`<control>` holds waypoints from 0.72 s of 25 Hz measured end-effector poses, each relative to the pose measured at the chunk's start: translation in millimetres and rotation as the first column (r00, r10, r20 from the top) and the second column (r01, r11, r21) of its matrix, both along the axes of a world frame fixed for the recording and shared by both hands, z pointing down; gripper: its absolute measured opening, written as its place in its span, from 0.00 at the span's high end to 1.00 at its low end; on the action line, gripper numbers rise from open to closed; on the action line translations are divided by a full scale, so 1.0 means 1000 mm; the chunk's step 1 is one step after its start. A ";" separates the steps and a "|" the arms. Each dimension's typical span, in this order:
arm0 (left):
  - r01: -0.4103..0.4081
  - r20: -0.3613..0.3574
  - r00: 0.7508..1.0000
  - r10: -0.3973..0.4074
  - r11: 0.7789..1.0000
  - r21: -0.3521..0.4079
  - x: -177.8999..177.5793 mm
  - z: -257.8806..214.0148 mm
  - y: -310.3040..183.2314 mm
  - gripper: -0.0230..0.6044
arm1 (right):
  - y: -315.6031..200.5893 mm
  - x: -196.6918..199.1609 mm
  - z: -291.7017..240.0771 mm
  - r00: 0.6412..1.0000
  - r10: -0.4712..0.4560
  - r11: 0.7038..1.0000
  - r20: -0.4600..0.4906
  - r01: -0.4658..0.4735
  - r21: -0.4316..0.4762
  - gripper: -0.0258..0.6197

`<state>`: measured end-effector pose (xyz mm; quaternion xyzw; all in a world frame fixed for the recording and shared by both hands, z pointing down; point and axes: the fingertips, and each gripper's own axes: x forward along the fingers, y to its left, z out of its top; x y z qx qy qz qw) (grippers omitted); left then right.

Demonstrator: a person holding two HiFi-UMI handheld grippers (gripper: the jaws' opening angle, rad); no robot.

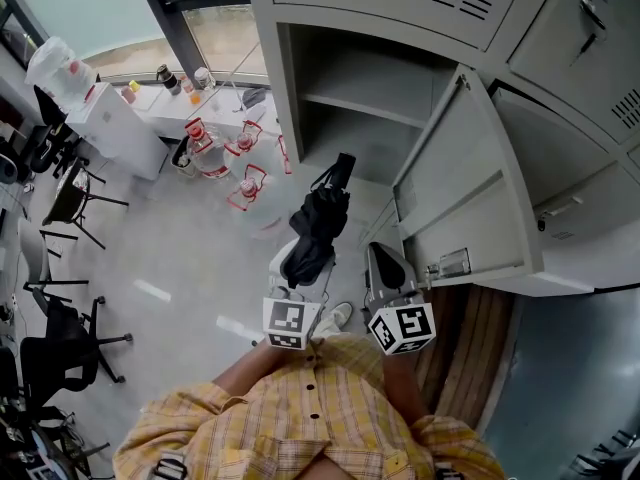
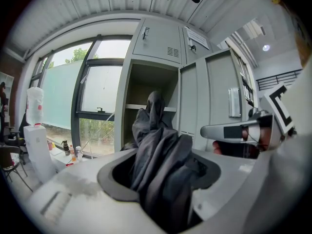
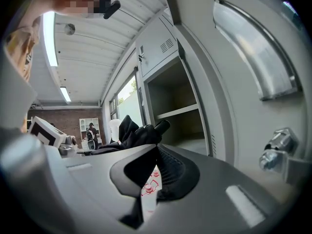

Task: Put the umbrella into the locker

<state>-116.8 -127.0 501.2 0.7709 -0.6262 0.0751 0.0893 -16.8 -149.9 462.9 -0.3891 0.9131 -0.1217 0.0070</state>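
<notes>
A folded black umbrella (image 1: 320, 223) hangs in the air in front of the open locker compartment (image 1: 350, 128), its tip toward the opening. My left gripper (image 1: 298, 266) is shut on the umbrella's lower part; in the left gripper view the dark fabric (image 2: 156, 130) fills the space between the jaws (image 2: 161, 172). To its right my right gripper (image 1: 386, 264) is shut, holds nothing, and sits close to the open locker door (image 1: 460, 188). The right gripper view looks over its closed jaws (image 3: 155, 152) to the umbrella (image 3: 139, 135) at the left and the locker's inner shelf (image 3: 180, 112).
The grey door swings out to the right, and shut lockers (image 1: 590, 28) stand above and beside it. On the floor at the left lie red-capped bottles (image 1: 225, 153); behind them stand a white table (image 1: 175, 113), a water dispenser (image 1: 60, 68) and black chairs (image 1: 70, 193).
</notes>
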 end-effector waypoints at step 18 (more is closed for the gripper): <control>-0.005 -0.003 1.000 0.005 1.000 -0.021 0.002 0.011 -0.035 0.56 | -0.034 0.000 0.005 1.000 -0.003 1.000 0.000 0.003 -0.008 0.96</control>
